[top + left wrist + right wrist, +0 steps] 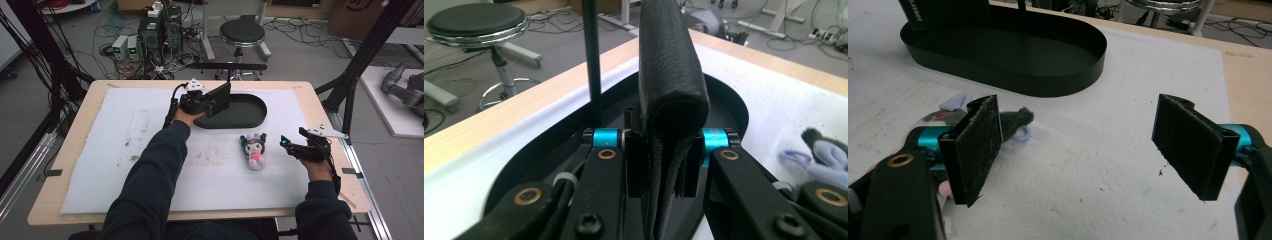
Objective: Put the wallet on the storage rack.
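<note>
My left gripper (207, 102) hangs over the left end of a black oval tray (252, 120), shut on a flat black leather pouch (220, 97). In the left gripper view the pouch (671, 75) stands upright, pinched between the jaws of the left gripper (661, 165), above the tray (724, 95). A small plush doll (254, 150) with black ears and a pink body lies on the white mat in front of the tray. To its right my right gripper (291, 145) is open and holds nothing. In the right gripper view the right gripper (1083, 145) has the doll (955, 107) by its left pad.
A thin black rod (592, 60) rises from the back of the tray and carries a horizontal bar (227, 66). The white mat (125, 150) covers most of the wooden table. A stool (242, 33), computers and cables stand on the floor beyond the far edge.
</note>
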Available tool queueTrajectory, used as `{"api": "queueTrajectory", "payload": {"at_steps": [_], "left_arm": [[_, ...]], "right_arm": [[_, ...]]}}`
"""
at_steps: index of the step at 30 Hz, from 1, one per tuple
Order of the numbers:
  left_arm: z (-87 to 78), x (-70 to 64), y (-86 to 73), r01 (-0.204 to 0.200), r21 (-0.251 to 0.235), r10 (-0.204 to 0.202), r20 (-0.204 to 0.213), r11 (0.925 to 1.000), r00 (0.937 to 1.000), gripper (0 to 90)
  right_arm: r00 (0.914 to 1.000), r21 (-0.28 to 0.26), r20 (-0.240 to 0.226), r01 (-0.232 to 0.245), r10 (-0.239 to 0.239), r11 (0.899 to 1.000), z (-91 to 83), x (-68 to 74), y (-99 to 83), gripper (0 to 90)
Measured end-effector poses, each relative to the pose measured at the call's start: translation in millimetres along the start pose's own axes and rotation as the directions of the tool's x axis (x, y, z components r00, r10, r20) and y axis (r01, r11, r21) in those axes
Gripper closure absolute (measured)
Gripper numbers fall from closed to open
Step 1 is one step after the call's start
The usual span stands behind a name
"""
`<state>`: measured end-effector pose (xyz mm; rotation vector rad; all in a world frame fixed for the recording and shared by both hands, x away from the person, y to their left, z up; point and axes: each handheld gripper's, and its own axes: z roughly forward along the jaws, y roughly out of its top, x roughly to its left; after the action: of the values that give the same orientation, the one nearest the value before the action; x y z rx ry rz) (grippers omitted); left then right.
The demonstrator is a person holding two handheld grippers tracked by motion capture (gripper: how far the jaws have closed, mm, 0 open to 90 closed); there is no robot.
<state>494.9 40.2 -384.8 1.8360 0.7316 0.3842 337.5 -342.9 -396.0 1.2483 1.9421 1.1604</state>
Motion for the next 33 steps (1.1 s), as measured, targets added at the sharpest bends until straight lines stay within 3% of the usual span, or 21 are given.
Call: {"api": "queueTrajectory", "payload": {"at_steps": [1,5,10,14,21,25,28,33], "left_arm": [[0.0,0.0,0.0,0.000,0.000,0.000,0.000,1.0000,1.0000,78.4],[15.1,0.9,-2.4,0.065,-0.023,-0.065,0.002,0.9976,0.9979,78.3],[30.3,-5.0,-7.0,0.055,0.009,-0.055,0.002,0.9984,0.9985,78.3],[41.7,-8.6,-10.8,0.074,0.010,-0.075,0.008,0.9972,0.9972,78.3],[52.9,-18.6,-14.3,0.090,0.016,-0.091,0.045,0.9958,0.9949,78.3],[54.9,-15.0,-19.2,0.104,0.055,-0.105,0.010,0.9930,0.9944,76.8],[53.8,-11.4,-19.4,0.118,0.069,-0.115,-0.039,0.9906,0.9926,61.1],[52.1,-6.3,-21.4,0.135,0.108,-0.128,-0.064,0.9850,0.9896,52.6]], "right_arm": [[1.0000,0.000,0.000,0.000,0.000,1.000,0.0,0.0,0.0,20.4],[1.0000,-0.001,-0.001,-0.001,0.001,1.000,-0.4,-0.1,-0.1,20.4],[1.0000,-0.005,0.001,-0.009,0.009,1.000,-1.3,-2.9,-0.8,20.4],[0.9999,-0.006,0.001,-0.013,0.013,1.000,-1.9,-2.6,-0.9,20.4],[0.9999,-0.005,0.002,-0.015,0.015,1.000,-2.3,-3.9,-1.5,20.4],[1.0000,-0.008,0.001,-0.009,0.009,1.000,-2.8,-3.6,-1.5,20.4],[0.9999,-0.007,0.001,-0.012,0.012,1.000,-2.9,-3.6,-1.6,20.4],[1.0000,-0.005,-0.003,-0.007,0.007,1.000,-2.5,-2.8,-1.6,20.4]]}}
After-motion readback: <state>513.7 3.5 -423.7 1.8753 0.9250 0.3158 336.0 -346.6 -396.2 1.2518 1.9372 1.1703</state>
